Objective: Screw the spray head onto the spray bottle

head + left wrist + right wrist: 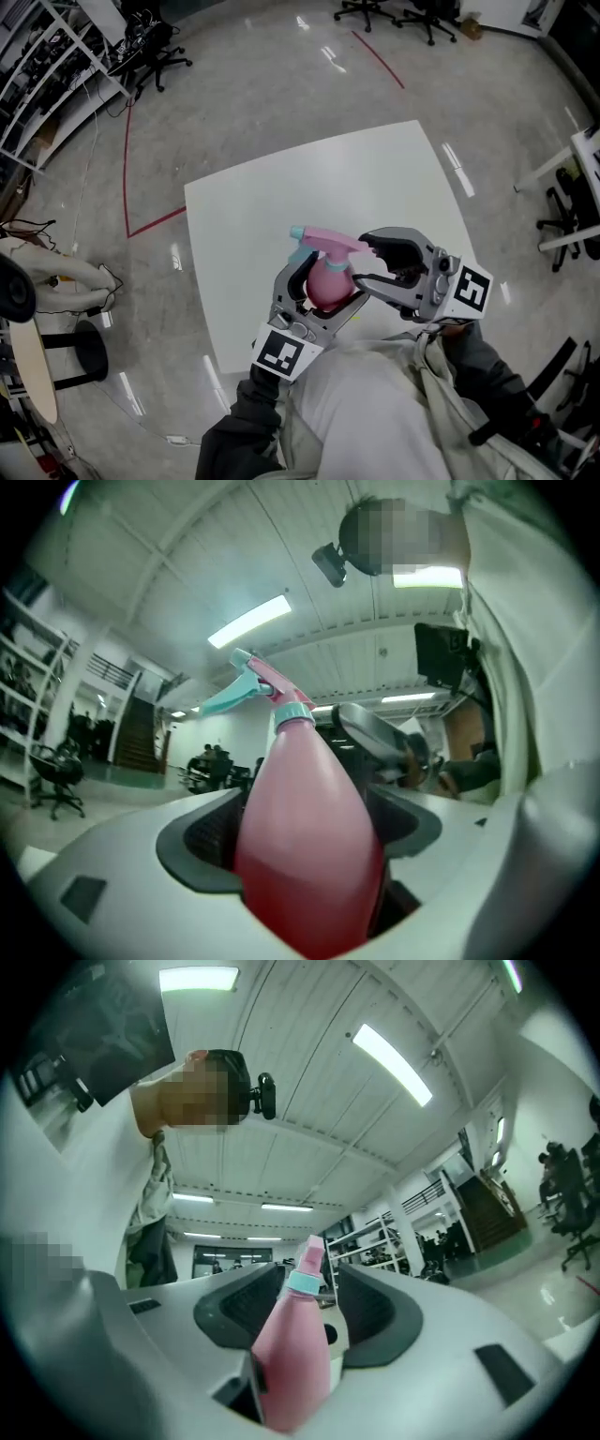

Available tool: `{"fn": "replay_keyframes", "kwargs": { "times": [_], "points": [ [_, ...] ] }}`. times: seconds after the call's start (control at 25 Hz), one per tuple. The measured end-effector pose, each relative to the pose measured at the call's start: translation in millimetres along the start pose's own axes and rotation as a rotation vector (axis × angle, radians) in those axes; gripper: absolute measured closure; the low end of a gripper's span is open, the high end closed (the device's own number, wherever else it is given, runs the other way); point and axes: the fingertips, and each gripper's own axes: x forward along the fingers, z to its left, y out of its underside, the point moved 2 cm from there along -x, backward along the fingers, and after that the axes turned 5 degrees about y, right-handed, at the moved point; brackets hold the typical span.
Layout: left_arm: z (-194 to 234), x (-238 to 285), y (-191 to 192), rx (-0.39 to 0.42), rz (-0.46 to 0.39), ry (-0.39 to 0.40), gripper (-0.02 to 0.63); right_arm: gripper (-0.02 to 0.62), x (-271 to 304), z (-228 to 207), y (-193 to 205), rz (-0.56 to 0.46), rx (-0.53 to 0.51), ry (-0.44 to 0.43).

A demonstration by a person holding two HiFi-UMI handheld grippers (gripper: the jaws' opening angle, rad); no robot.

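Pink plastic bottle (305, 846): I think it is light, smooth and a bit slippery. Its thin wall may dent if it is squeezed too hard.
Head (323, 240): pink with a teal tip, made of hard plastic. It sits on top of the bottle. I cannot tell if it is screwed tight.
Collar (303, 1283): the teal ring under the head. This looks like the best place to hold for turning, because it is round and stiff.
Where to hold: around the fat belly to keep the bottle from moving, and on the collar to twist.
Left gripper (319, 286): closed on the belly, with a jaw pressing each side. It holds the bottle up over the near edge of the table (272, 206).
Right gripper (367, 264): its jaws stand apart and grip nothing. The neck and collar stick up between them, with a gap on each side.
Risk: the head may slip if the jaws pinch its sloped part.
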Motion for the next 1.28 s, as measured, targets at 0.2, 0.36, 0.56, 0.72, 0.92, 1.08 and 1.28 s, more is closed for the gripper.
{"fn": "replay_keyframes", "kwargs": {
  "times": [0.2,0.36,0.56,0.72,0.92,1.08,1.28],
  "points": [
    [20.3,2.2,8.5,0.355,0.167,-0.274,0.183,0.382,12.9,-8.7,4.0,0.061,-0.068,0.163],
    [12.7,13.6,12.8,0.409,0.135,-0.373,0.183,0.444,11.2,-16.3,5.7,0.071,-0.080,0.220],
    [-1.5,8.2,0.3,0.344,0.118,-0.080,0.183,0.476,10.9,2.0,6.0,0.035,-0.088,0.028],
    [-31.6,-4.4,-4.7,0.153,0.084,0.231,0.183,0.476,-1.9,20.7,-7.3,-0.025,0.062,-0.296],
    [-7.3,-5.5,-8.6,0.054,0.000,0.025,0.183,0.459,0.0,0.2,-0.4,0.040,0.054,-0.122],
    [13.3,-7.5,-11.4,0.081,-0.031,-0.171,0.183,0.446,-14.9,-17.6,-1.8,0.006,0.058,0.044],
    [21.2,-8.3,-5.5,0.263,0.053,-0.233,0.183,0.446,-14.0,-13.7,-28.9,-0.082,0.037,0.085]
  ]
}}
